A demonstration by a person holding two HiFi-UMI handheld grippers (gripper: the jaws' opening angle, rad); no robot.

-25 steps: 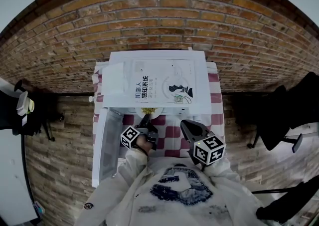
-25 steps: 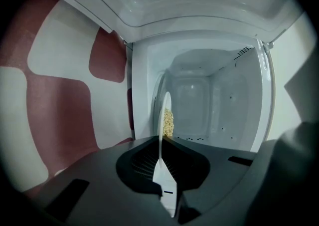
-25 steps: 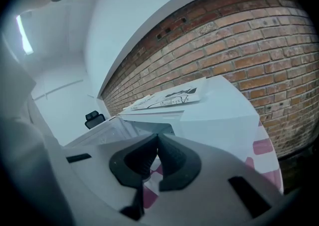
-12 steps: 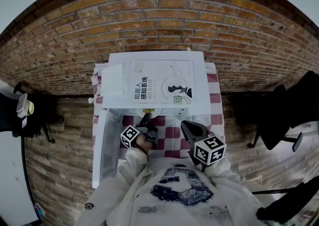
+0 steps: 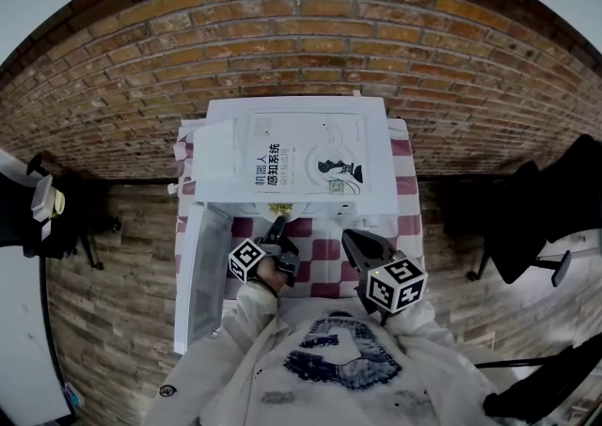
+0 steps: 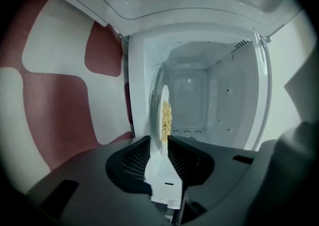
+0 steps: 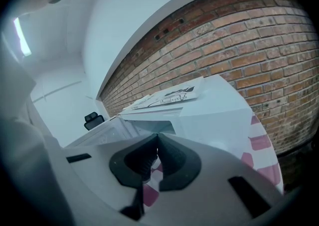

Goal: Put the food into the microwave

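Left gripper [image 6: 159,140]: jaws clamped on the rim of a glass plate [image 6: 160,101], seen edge-on. The plate carries the yellowish food [image 6: 166,117] and sits at the open mouth of the white microwave [image 6: 219,95]. The door [image 5: 202,274] is swung out to the left. Right gripper [image 7: 155,142]: jaws together, held over the red-and-white checked bench [image 5: 324,250], just right of the left gripper. A printed sheet [image 5: 301,156] lies on the microwave's top.
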